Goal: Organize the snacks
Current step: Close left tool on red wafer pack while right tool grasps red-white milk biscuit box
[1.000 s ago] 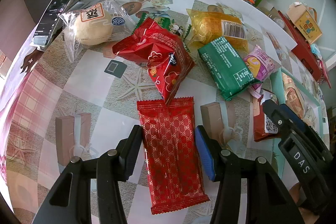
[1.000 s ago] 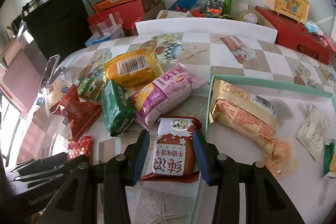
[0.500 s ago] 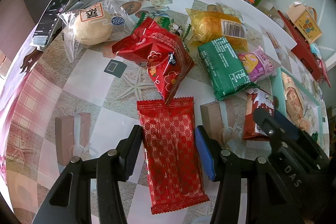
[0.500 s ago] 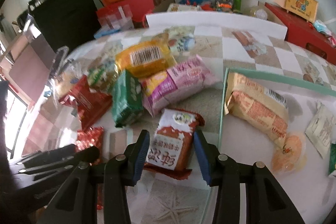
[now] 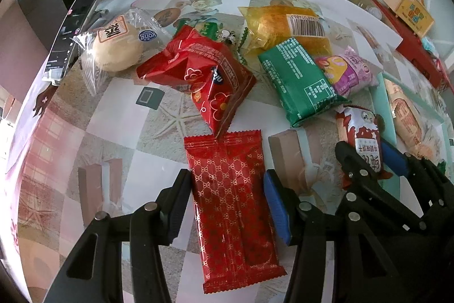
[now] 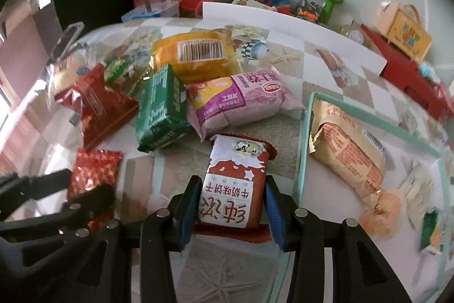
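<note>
A flat red packet with a gold pattern lies on the tiled tablecloth. My left gripper is shut on it, one pad against each long edge. My right gripper is shut on a brown-and-white biscuit packet and holds it tilted just left of the teal-rimmed tray. In the left wrist view the right gripper and its biscuit packet show at the right. The left gripper appears blurred at the lower left of the right wrist view.
Loose snacks are piled behind: a green packet, a purple one, a yellow one, a red flowered bag and a clear bun bag. A phone leans at the left edge. A tan packet lies in the tray.
My right gripper has rolled and shifted left with the biscuit packet, coming closer to the left gripper. The left gripper and its red packet have stayed put.
</note>
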The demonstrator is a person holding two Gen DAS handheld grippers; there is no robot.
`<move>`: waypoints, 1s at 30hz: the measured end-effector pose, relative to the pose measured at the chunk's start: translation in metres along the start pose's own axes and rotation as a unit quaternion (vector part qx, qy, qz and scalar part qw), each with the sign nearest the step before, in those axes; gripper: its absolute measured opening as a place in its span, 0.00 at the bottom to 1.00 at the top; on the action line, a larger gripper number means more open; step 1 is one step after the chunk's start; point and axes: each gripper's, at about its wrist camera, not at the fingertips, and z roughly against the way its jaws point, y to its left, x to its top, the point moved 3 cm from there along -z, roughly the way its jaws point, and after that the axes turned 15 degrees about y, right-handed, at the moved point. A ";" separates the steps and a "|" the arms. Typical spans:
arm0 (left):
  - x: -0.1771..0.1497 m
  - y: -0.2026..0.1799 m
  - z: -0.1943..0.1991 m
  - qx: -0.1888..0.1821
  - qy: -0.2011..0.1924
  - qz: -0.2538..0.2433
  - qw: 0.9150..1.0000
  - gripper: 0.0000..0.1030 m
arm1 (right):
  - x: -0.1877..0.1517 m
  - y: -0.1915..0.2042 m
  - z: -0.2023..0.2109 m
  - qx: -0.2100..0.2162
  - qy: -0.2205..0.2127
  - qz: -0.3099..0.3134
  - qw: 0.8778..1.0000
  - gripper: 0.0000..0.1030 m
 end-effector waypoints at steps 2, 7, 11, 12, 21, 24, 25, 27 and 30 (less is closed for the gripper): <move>0.001 -0.001 0.000 0.000 0.000 0.000 1.000 0.52 | -0.001 -0.001 0.000 0.000 -0.001 0.000 1.000 0.45; 0.003 -0.003 0.001 -0.003 -0.001 0.000 1.000 0.51 | -0.001 0.000 0.000 -0.005 -0.003 0.004 1.000 0.43; 0.004 0.003 0.004 -0.014 -0.003 0.002 1.000 0.49 | -0.002 -0.001 0.002 0.004 -0.001 -0.001 1.000 0.42; 0.004 0.004 0.005 -0.016 -0.003 0.002 1.000 0.48 | -0.002 -0.001 0.003 0.006 -0.001 -0.003 1.000 0.42; 0.004 0.004 0.017 -0.038 -0.017 0.001 0.999 0.47 | 0.000 -0.007 0.028 0.020 -0.035 -0.014 0.999 0.41; 0.002 0.004 0.024 -0.049 -0.024 0.000 0.999 0.47 | 0.000 -0.011 0.039 0.023 -0.048 -0.021 0.998 0.41; 0.001 0.003 0.029 -0.056 -0.028 -0.001 0.998 0.47 | -0.001 -0.012 0.043 0.023 -0.053 -0.023 0.998 0.41; 0.000 0.002 0.038 -0.062 -0.041 -0.003 0.997 0.46 | -0.002 -0.014 0.051 0.023 -0.063 -0.027 0.997 0.41; -0.001 0.001 0.050 -0.069 -0.057 -0.006 0.996 0.46 | -0.004 -0.018 0.059 0.025 -0.073 -0.033 0.996 0.41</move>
